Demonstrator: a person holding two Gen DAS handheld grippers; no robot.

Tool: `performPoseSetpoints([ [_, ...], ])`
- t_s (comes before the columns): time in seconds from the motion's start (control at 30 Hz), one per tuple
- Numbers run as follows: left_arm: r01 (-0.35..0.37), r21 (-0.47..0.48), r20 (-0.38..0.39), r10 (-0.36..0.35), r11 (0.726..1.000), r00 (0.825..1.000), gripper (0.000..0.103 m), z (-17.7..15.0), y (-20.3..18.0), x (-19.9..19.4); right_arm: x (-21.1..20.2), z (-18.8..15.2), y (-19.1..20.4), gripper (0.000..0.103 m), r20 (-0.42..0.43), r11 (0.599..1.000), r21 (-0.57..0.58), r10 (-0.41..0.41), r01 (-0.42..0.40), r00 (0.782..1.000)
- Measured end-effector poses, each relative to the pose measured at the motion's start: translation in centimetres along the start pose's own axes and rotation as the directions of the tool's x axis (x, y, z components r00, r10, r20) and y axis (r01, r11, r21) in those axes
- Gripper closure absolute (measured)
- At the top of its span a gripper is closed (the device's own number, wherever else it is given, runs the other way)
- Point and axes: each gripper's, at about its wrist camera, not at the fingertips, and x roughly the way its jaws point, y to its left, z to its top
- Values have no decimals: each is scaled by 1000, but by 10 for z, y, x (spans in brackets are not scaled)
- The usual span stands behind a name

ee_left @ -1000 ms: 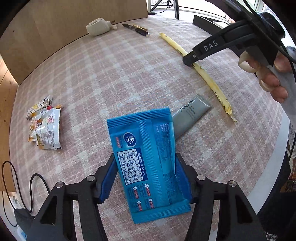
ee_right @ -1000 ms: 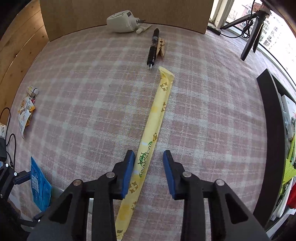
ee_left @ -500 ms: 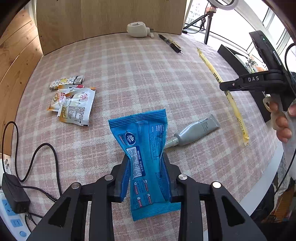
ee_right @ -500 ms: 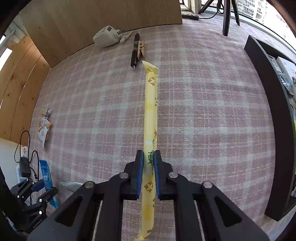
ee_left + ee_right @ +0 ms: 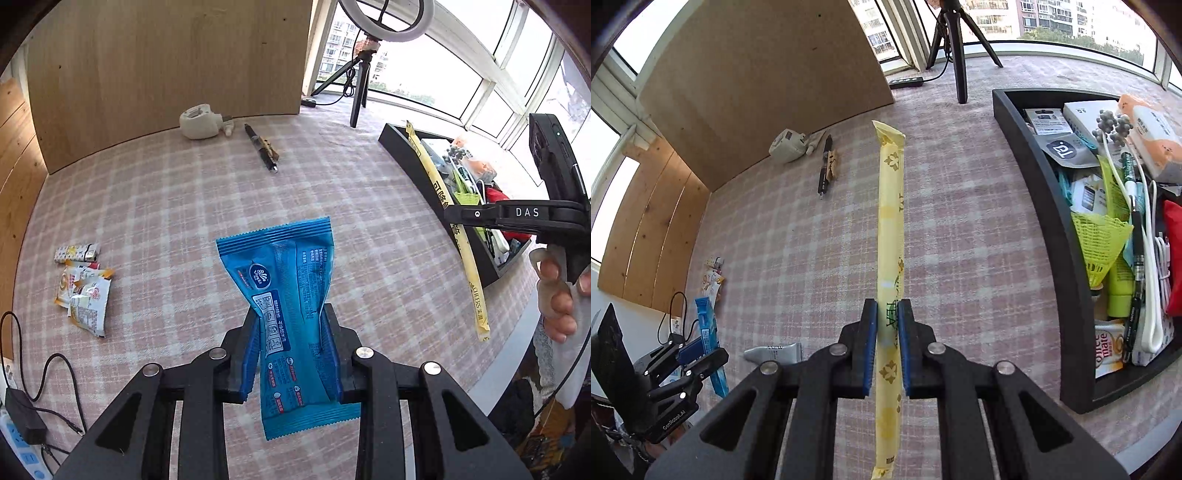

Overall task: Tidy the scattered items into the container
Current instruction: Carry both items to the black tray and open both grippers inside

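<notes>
1. Sunny room with big windows. The table has a pink plaid cloth (image 5: 177, 206) and a wooden board stands along its far edge.
2. The left gripper (image 5: 290, 350) is clamped on a blue packet (image 5: 286, 295), jaws squeezing its lower middle so the film pinches in like a waist. It's up off the cloth.
3. The right gripper (image 5: 886, 339) is closed nearly all the way on a long yellow tea stick (image 5: 889, 229), gripped low down, with most of it poking forward and a short tail hanging behind.
4. The black container (image 5: 1067, 258) sits at the right edge of the table, already pretty full.
5. Handling guess: both are light, crinkly and soft. The packet buckles, so a grip mid-body looks right. The stick seems stiff enough to hold its line, though a grip nearer the centre would probably swing less.
6. Not picked up yet: a grey tube (image 5: 775, 352) at the near edge, a pen (image 5: 263, 152) and a white gadget (image 5: 199, 122) by the far edge, and snack sachets (image 5: 86, 291) at the left edge.
</notes>
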Motion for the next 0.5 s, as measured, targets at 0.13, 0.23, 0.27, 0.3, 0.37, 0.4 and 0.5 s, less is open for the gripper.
performPoseSetpoints([
  [0.13,36,-19,16,-36,999,999,74,28,-50,12,-10,34,-33,92,5,1000,10,-10,10,1000],
  [0.23,53,-20,32,-52,998,998,74,49,-92,25,-16,67,-47,92,23,999,-7,-32,32,999],
  [0.27,65,-19,40,-64,998,997,74,55,-107,28,-24,71,-58,92,30,999,-8,-37,38,999],
  [0.3,77,-22,48,-76,997,996,74,62,-121,31,-7,88,-56,92,32,999,-10,-34,34,999],
  [0.37,98,-26,56,-97,995,994,74,74,-148,41,-17,98,-78,92,44,999,-10,-35,36,998],
  [0.4,106,-27,58,-104,994,993,74,80,-161,46,-21,104,-88,92,49,999,-13,-35,36,998],
  [0.5,124,-26,63,-122,992,991,74,98,-198,64,-33,116,-119,92,58,999,-18,-49,50,997],
])
